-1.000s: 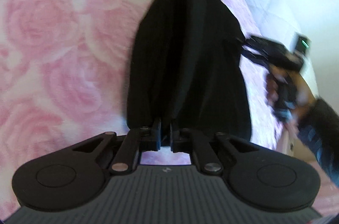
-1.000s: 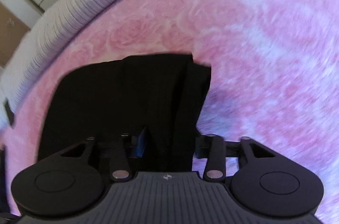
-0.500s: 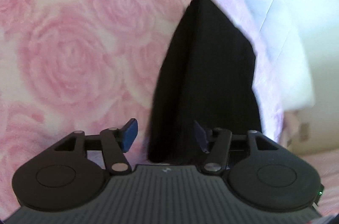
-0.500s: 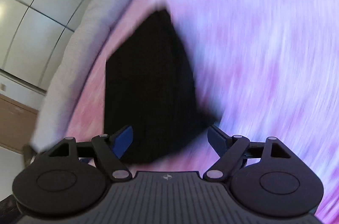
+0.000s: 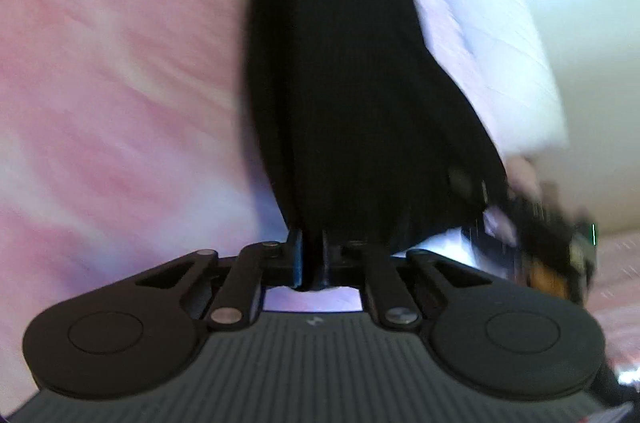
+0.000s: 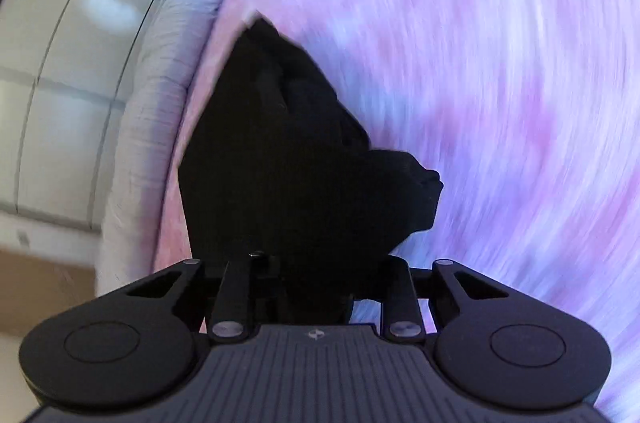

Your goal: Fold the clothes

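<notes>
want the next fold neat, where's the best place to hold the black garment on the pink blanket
Grip the black garment at its near edge corners, coming low from the near side. It lies flat, so only edges offer fabric to pinch. The left gripper is shut on that edge; the right gripper is closing on fabric.

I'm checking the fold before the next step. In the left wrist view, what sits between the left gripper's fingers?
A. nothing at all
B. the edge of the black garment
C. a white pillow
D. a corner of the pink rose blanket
B: the left gripper is shut on the near edge of the black garment, which spreads away from it over the pink blanket.
</notes>
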